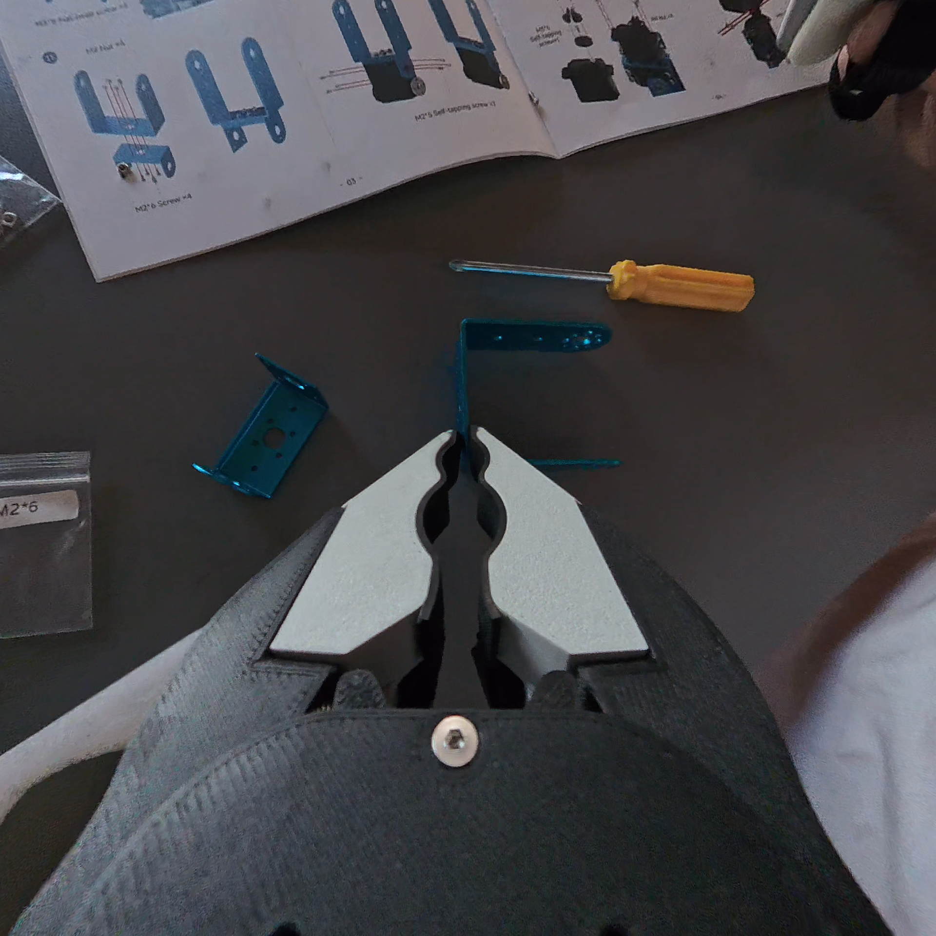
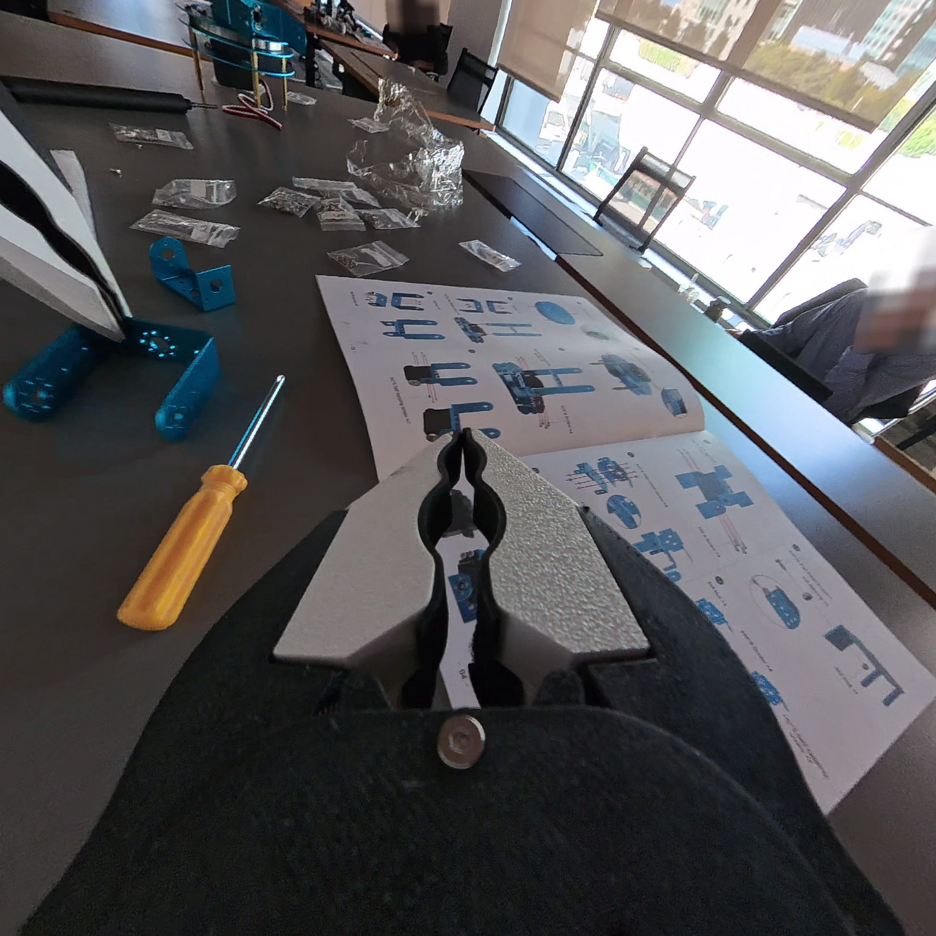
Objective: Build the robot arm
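My left gripper (image 1: 465, 438) is shut on the base plate of a blue U-shaped metal bracket (image 1: 532, 337), which stands on its edge on the dark table. In the right wrist view the same left gripper (image 2: 119, 329) pinches that bracket (image 2: 172, 349) at the left. A yellow-handled screwdriver (image 1: 678, 286) lies just beyond the bracket, and in the right wrist view it (image 2: 177, 547) lies left of my right gripper. My right gripper (image 2: 463, 434) is shut and empty, held above the edge of an open instruction booklet (image 2: 557, 354). A smaller blue bracket (image 1: 268, 430) lies to the left of my left gripper.
The booklet (image 1: 304, 101) lies open past the bracket. A labelled clear bag (image 1: 45, 542) lies at the left edge. Several small parts bags (image 2: 367, 257), crumpled clear plastic (image 2: 410, 157) and a blue assembled frame (image 2: 253, 30) lie farther along the table (image 2: 76, 658). A seated person (image 2: 861, 364) is at the right by the windows. Left tips to right tips: about 20 cm. The yellow-handled screwdriver (image 1: 678, 286) sits 11 cm or so from the ends of my right fingers. It turns up in the right wrist view (image 2: 182, 523) as well.
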`<state>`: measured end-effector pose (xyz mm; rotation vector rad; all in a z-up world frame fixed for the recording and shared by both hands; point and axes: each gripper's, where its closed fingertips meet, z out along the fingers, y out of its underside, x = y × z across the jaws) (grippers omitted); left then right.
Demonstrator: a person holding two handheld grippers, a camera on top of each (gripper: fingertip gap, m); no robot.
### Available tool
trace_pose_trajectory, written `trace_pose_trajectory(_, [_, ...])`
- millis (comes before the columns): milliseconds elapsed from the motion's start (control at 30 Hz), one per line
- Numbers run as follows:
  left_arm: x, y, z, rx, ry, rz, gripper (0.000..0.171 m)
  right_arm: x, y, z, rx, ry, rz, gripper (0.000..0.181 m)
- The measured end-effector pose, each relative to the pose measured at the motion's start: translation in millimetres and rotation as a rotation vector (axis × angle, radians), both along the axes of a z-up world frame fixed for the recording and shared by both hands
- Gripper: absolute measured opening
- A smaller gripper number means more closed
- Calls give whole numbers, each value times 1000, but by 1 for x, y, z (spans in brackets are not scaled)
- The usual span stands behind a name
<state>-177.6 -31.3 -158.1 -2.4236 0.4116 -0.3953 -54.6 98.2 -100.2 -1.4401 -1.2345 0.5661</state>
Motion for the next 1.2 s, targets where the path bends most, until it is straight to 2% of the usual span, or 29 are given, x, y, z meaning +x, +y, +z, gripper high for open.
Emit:
trace_pose_trajectory(267, [-6,5,7,-1,-75,-164,0,9,15,2,-15,-2,-82,0])
trace_pose_trajectory(400, [-6,14,33,43,-260,-239,0,5,15,27,89,-11,-123,0])
trace_pose_trajectory(533, [-18,36,57,47,-407,-268,1,-17,13,57,94,66,-132,0])
trace_pose_trajectory(633, [-23,55,77,31,-525,-293,0,-35,27,67,100,91,-162,3])
trace_pose_trajectory(733, [-25,77,84,17,-585,-306,0,-47,40,68,100,167,-194,9])
trace_pose_trajectory(800, [-23,87,83,7,-614,-310,0,-53,32,65,98,247,-161,11])
trace_pose_trajectory(900, [-19,88,87,8,-700,-331,1,-55,15,48,116,164,-101,14])
trace_pose_trajectory(967, [-29,88,87,22,-720,-312,0,-50,18,45,173,113,-124,14])
trace_pose_trajectory(1067, [-57,90,107,120,-745,-255,0,-47,25,49,136,129,-159,14])
trace_pose_trajectory(1200, [-100,96,118,263,-568,-130,0,-46,32,50,132,139,-220,12])
